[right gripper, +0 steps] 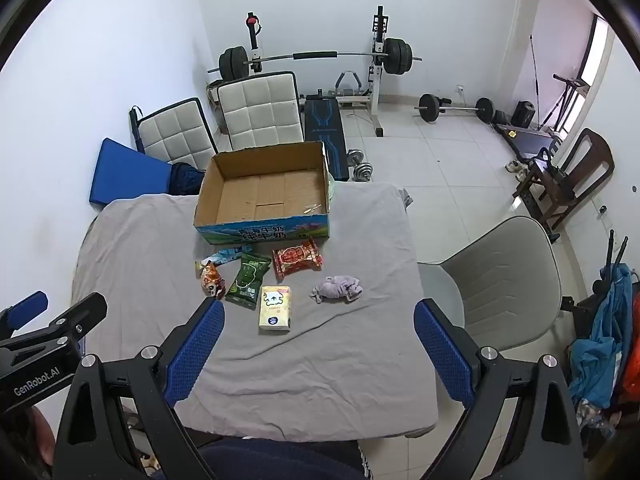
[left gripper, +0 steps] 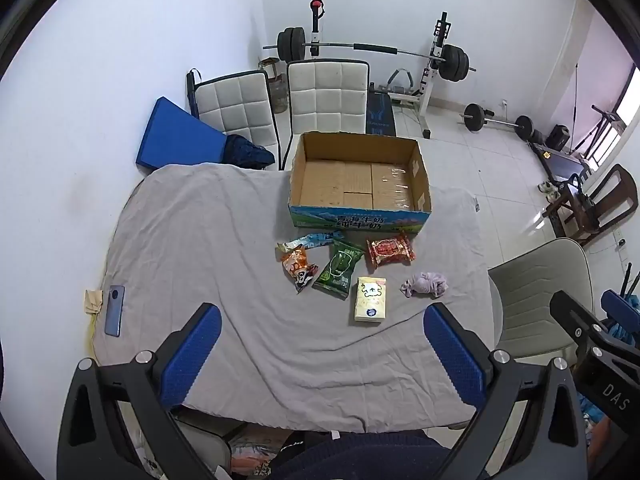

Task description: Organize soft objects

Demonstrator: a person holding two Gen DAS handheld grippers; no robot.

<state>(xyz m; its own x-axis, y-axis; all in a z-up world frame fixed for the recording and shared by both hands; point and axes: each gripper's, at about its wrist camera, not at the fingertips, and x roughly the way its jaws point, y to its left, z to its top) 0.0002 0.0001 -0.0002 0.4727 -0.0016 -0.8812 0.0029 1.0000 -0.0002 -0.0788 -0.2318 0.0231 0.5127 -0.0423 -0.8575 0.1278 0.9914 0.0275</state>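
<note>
An empty open cardboard box (left gripper: 360,184) (right gripper: 264,196) stands at the far side of a table covered with a grey cloth (left gripper: 200,248) (right gripper: 140,248). In front of it lie a blue packet (left gripper: 316,239), an orange snack bag (left gripper: 296,266) (right gripper: 210,278), a green packet (left gripper: 338,270) (right gripper: 246,280), a red packet (left gripper: 390,252) (right gripper: 296,258), a yellow tissue pack (left gripper: 370,300) (right gripper: 275,308) and a crumpled lilac cloth (left gripper: 426,284) (right gripper: 338,288). My left gripper (left gripper: 324,350) and right gripper (right gripper: 320,344) are both open and empty, held above the table's near edge.
A phone (left gripper: 115,310) and a folded tissue lie at the table's left edge. A grey chair (right gripper: 500,280) stands right of the table. Two white padded chairs (left gripper: 324,96), a blue mat and a barbell rack stand behind.
</note>
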